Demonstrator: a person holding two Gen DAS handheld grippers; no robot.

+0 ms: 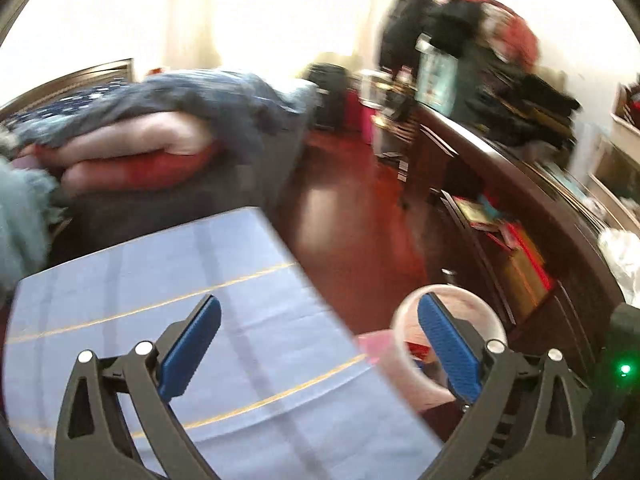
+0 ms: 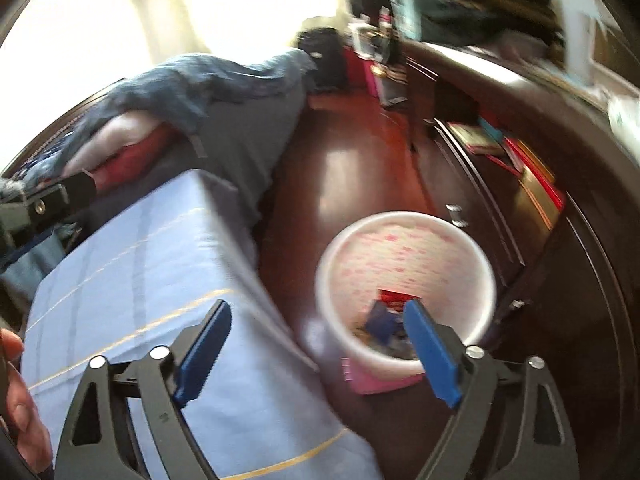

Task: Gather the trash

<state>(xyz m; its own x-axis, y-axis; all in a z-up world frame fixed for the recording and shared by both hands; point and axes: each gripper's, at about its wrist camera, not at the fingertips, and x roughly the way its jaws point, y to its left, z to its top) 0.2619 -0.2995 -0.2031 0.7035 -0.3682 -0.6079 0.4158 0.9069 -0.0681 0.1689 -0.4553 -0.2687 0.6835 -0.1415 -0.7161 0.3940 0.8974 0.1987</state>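
Glossy dark wood floor [image 2: 348, 168], matt blue cloth cover [image 1: 208, 280], smooth plastic bin [image 2: 404, 272]

Blown-out window [image 1: 280, 12] glare, motion blur throughout, fisheye-bent edges.

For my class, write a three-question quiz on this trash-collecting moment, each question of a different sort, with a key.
1. True or false: the right hand-held gripper holds a piece of trash.
2. Where does the waste bin stand? A) on the bed B) on the wooden floor beside the bed C) on the dresser
3. Fill in: the cover on the bed is light ____ with thin yellow lines.

Key
1. False: its jaws are open with nothing between them, like the left hand-held gripper.
2. B
3. blue
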